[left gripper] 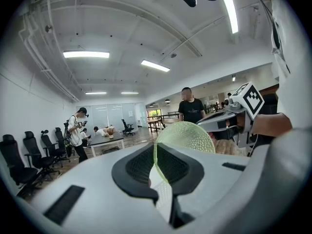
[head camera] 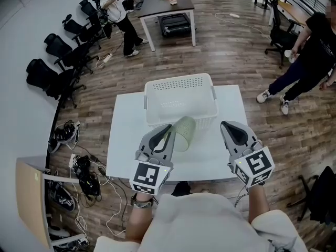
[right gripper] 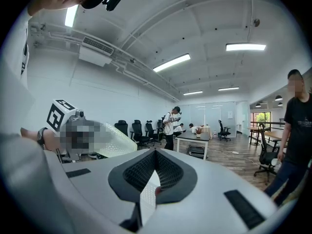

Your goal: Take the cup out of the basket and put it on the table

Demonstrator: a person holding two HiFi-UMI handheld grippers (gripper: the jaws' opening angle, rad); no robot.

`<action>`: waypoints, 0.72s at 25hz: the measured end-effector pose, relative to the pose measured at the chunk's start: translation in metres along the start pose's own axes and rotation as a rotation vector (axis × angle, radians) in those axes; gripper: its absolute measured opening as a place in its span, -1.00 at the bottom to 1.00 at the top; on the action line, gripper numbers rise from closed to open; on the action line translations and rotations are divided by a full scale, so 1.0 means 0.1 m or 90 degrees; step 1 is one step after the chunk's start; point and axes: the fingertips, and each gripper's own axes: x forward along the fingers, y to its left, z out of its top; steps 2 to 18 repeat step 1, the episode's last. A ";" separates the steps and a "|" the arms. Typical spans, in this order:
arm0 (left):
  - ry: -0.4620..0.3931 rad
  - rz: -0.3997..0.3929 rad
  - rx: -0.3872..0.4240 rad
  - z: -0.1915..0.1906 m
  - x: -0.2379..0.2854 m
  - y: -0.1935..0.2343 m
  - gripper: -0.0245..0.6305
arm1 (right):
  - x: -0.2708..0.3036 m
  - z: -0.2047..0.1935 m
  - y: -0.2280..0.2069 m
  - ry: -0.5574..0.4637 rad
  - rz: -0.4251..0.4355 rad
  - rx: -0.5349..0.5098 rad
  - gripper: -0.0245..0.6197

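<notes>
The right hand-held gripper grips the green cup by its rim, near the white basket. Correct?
No: the left hand-held gripper grips the green cup by its rim, near the white basket. The left gripper view shows the rim between its jaws.

- The person is wearing a pale short-sleeved shirt (head camera: pixel 202 222) and a dark band (head camera: pixel 139 201) on the left wrist
- The left gripper (head camera: pixel 167 129) and the right gripper (head camera: pixel 227 126) are showing light grey shells with black ribbed pads inside the jaws
- Each is carrying a white cube (head camera: pixel 256 165) printed with black square markers
</notes>
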 end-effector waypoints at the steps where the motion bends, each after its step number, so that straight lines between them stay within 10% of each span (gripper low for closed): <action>1: -0.001 0.000 0.000 0.01 0.00 0.00 -0.85 | 0.01 0.00 -0.01 -0.001 0.000 -0.001 -0.88; 18: -0.001 0.000 0.000 0.01 0.00 0.00 -0.85 | 0.01 0.00 -0.01 -0.001 0.000 -0.001 -0.88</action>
